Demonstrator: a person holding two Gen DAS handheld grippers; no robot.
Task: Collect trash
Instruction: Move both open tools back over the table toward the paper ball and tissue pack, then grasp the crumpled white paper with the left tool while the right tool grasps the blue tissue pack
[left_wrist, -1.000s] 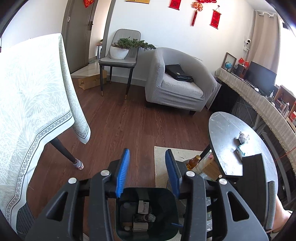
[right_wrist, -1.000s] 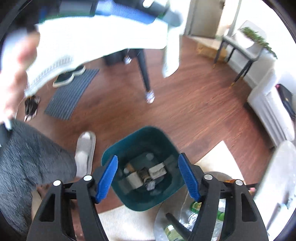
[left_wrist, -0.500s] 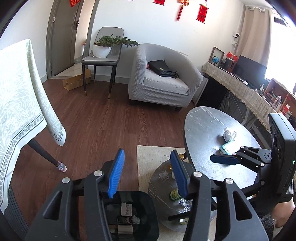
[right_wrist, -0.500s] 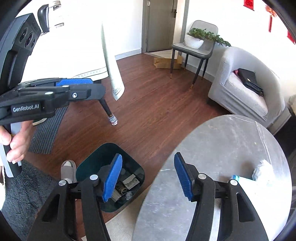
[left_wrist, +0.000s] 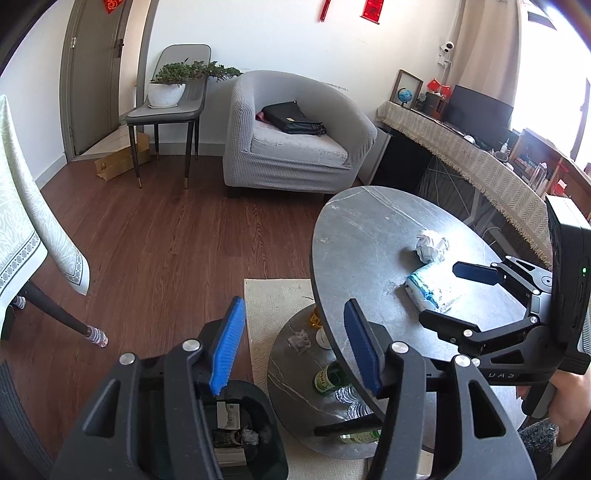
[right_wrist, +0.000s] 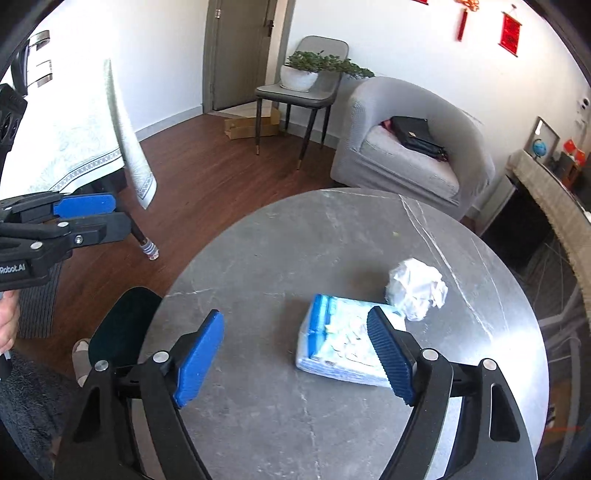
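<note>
On the round grey table (right_wrist: 332, 229) lie a crumpled white paper ball (right_wrist: 415, 286) and a blue-and-white tissue pack (right_wrist: 340, 343). My right gripper (right_wrist: 295, 356) hovers over the table with its jaws opening. The pack sits just ahead between the fingers, near the right pad, and is not pressed. In the left wrist view the right gripper (left_wrist: 439, 291) reaches over the pack (left_wrist: 424, 288), short of the paper ball (left_wrist: 430, 245). My left gripper (left_wrist: 295, 345) is empty, its jaws opening, above the dark green bin (left_wrist: 255, 443) that holds several scraps.
A lower round table (left_wrist: 295, 373) with bottles sits under the grey one, on a cream rug (left_wrist: 273, 299). A clothed table (left_wrist: 22, 229) with a dark leg stands left. A grey armchair (left_wrist: 295, 147) and a chair with a plant (left_wrist: 170, 107) stand behind. A slippered foot (right_wrist: 79, 356) is beside the bin (right_wrist: 122, 325).
My right gripper swung from above the bin to over the grey table and opened wider. The left gripper shifted toward the table and also opened wider.
</note>
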